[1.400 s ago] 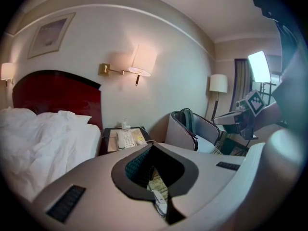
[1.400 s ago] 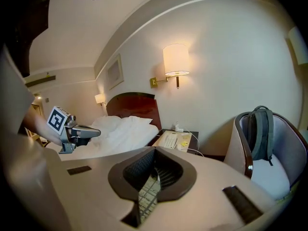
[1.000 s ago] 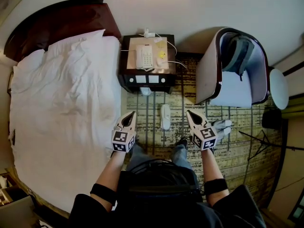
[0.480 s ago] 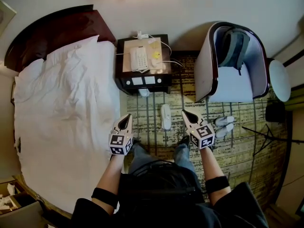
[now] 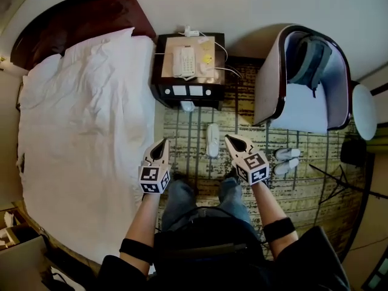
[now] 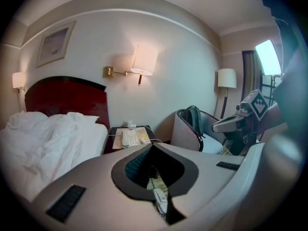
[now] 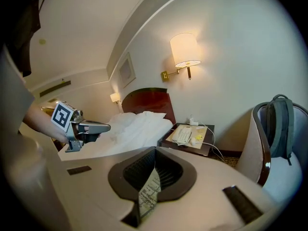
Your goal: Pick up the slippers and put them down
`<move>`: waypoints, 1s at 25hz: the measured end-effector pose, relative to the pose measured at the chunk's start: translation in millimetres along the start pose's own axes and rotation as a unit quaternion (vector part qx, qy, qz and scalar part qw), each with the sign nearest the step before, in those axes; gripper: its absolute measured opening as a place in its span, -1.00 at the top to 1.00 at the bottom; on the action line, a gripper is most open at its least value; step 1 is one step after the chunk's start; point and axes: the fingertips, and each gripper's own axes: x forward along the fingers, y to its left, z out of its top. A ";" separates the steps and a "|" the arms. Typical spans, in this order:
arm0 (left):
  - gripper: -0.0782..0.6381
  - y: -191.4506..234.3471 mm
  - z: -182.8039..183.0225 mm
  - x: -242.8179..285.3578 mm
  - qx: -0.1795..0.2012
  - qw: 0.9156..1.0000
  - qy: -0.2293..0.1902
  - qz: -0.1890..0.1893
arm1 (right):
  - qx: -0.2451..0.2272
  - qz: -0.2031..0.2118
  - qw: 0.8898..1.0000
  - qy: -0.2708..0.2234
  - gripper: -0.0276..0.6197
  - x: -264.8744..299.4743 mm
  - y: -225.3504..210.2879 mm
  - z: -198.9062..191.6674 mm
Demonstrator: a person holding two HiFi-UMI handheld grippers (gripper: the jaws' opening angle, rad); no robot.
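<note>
Head view has the person standing on the patterned carpet (image 5: pixel 303 187) between the bed (image 5: pixel 85 138) and the armchair (image 5: pixel 300 111). The left gripper (image 5: pixel 162 148) and the right gripper (image 5: pixel 232 142) are held out well above the floor, each with its jaws pressed together and nothing between them. One white slipper (image 5: pixel 212 140) lies flat on the carpet, between the two gripper tips and just ahead of them. What looks like its mate (image 5: pixel 188 106) sits farther off at the foot of the nightstand (image 5: pixel 162 86), partly tucked under it. From where I stand, the first risk is a reach down with the jaws closed, which would only shove the slipper along the carpet. It also looks thin and floppy, so a pinch at the very edge could let it fold and slide out on the way up. The far one leaves little room, and a gripper going in there could knock the nightstand or catch the cable (image 5: pixel 227 70) trailing off its top. A gray pair (image 5: pixel 286 160) beside the armchair could also be picked up by mistake.
</note>
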 end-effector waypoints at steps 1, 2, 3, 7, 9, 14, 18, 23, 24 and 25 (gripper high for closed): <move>0.78 0.8 -0.1 -0.8 -0.003 1.000 0.003 -0.006 | 0.003 -0.003 1.000 -0.001 0.91 5.0 2.7 1.5; 0.78 3.1 -1.1 -1.4 -0.004 1.000 0.006 -0.012 | 0.005 -0.006 1.000 -0.001 0.91 10.4 6.2 3.3; 0.78 7.6 -3.5 -1.9 -0.004 1.000 0.007 -0.016 | 0.009 -0.010 1.000 -0.002 0.91 16.2 10.1 3.9; 0.78 30.6 -16.3 1.0 -0.002 1.000 0.008 -0.030 | 0.022 -0.026 0.999 -0.003 0.91 38.7 26.2 1.3; 0.78 39.4 -23.0 6.8 -0.007 0.999 0.005 -0.042 | 0.017 -0.037 0.999 0.000 0.91 50.8 29.7 -1.9; 0.78 56.4 -45.9 23.9 -0.007 0.998 0.004 -0.063 | 0.009 -0.069 0.998 0.005 0.91 75.4 20.4 -13.1; 0.78 59.4 -67.4 40.0 -0.031 0.998 0.011 -0.054 | 0.000 -0.066 0.997 0.029 0.91 92.5 6.6 -28.3; 0.78 63.3 -114.7 88.7 -0.097 0.995 0.006 -0.009 | -0.013 -0.035 0.998 0.052 0.91 139.9 -21.6 -61.7; 0.78 61.9 -128.8 98.9 -0.110 0.994 0.007 -0.004 | -0.013 -0.029 0.998 0.058 0.91 150.5 -25.3 -74.7; 0.78 61.0 -143.7 110.7 -0.124 0.992 0.008 0.001 | -0.015 -0.022 0.998 0.065 0.91 162.1 -29.7 -88.3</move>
